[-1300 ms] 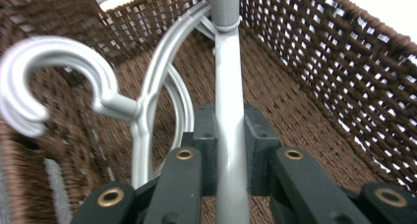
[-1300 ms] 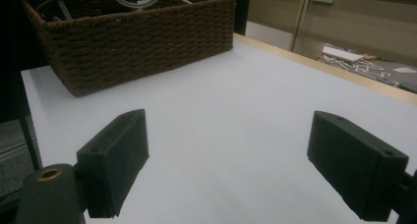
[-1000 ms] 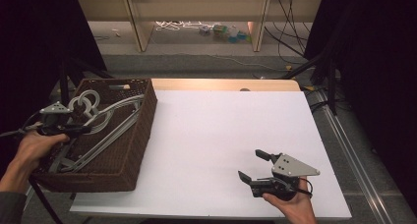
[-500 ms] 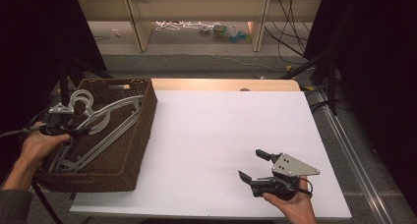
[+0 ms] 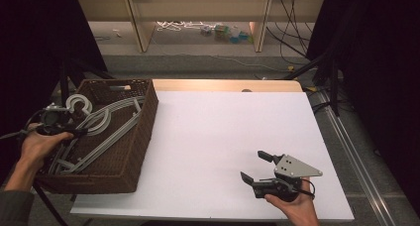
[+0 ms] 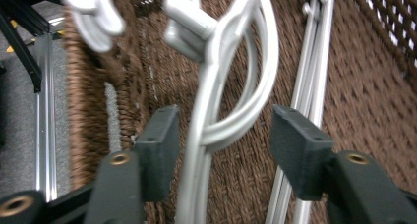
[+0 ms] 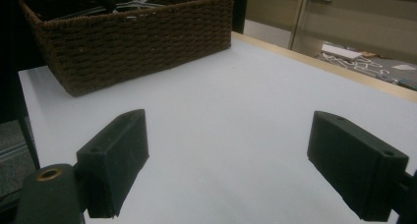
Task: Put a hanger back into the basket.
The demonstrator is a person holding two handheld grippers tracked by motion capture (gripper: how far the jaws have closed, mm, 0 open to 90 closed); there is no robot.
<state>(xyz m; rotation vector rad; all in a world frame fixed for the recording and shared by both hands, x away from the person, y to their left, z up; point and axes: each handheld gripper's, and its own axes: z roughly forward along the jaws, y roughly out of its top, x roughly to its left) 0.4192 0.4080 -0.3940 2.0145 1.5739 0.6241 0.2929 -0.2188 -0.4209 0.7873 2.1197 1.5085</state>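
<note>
Fingers [image 6: 157, 150] of my left gripper [image 5: 58, 121] have just been opening; they straddle a grey plastic hanger [image 6: 216, 111] w/o pressing it, inside the wicker basket [image 5: 130, 151] at the surface's [image 5: 223, 137] left edge. Hanger looks light, stiff, slick, prob. tangled w/ the other hangers [image 5: 101, 132]. I'd grab the neck below the hook. Basket walls hem the lift, so straight up. Right gripper [image 5: 257, 167] spread, nothing in it, lots of open white surface ahead.

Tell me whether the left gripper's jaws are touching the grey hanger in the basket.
Apart. In the left gripper view the left gripper, its jaws having just been opening, straddles the grey hanger with basket weave visible on both sides.
</note>
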